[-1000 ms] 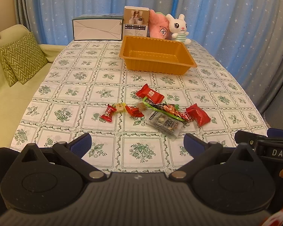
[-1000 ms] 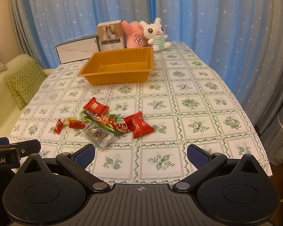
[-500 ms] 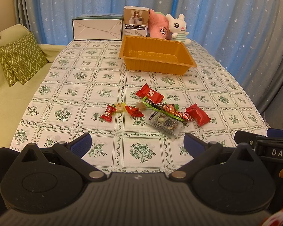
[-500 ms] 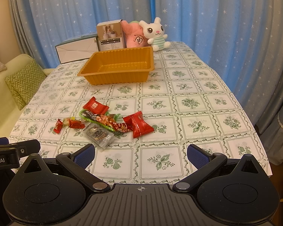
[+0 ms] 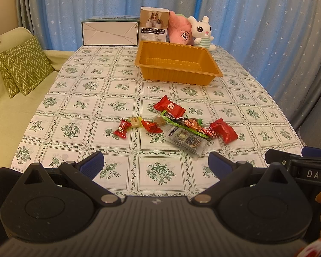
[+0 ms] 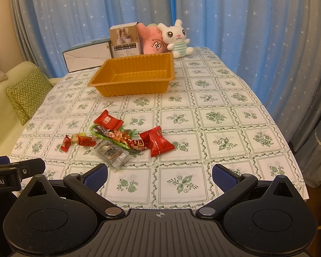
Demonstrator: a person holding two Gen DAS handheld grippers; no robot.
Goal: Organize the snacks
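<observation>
Several wrapped snacks lie in a loose pile mid-table: a red packet [image 5: 169, 107], small red candies [image 5: 122, 128], a clear packet [image 5: 187, 140], a green-edged packet [image 5: 183, 123] and a red pouch [image 5: 224, 130]. The pile also shows in the right wrist view [image 6: 117, 138]. An empty orange tray [image 5: 177, 72] [image 6: 132, 85] stands behind them. My left gripper [image 5: 156, 163] is open and empty at the near table edge. My right gripper [image 6: 159, 174] is open and empty, right of the left one.
The table [image 5: 85, 107] has a green floral cloth. At its far end stand a white box [image 5: 110, 33], a small carton [image 5: 154, 24], a pink plush [image 5: 179, 32] and a white bunny plush [image 5: 201, 32]. A green sofa with zigzag cushion [image 5: 23, 68] is on the left. Blue curtains hang behind.
</observation>
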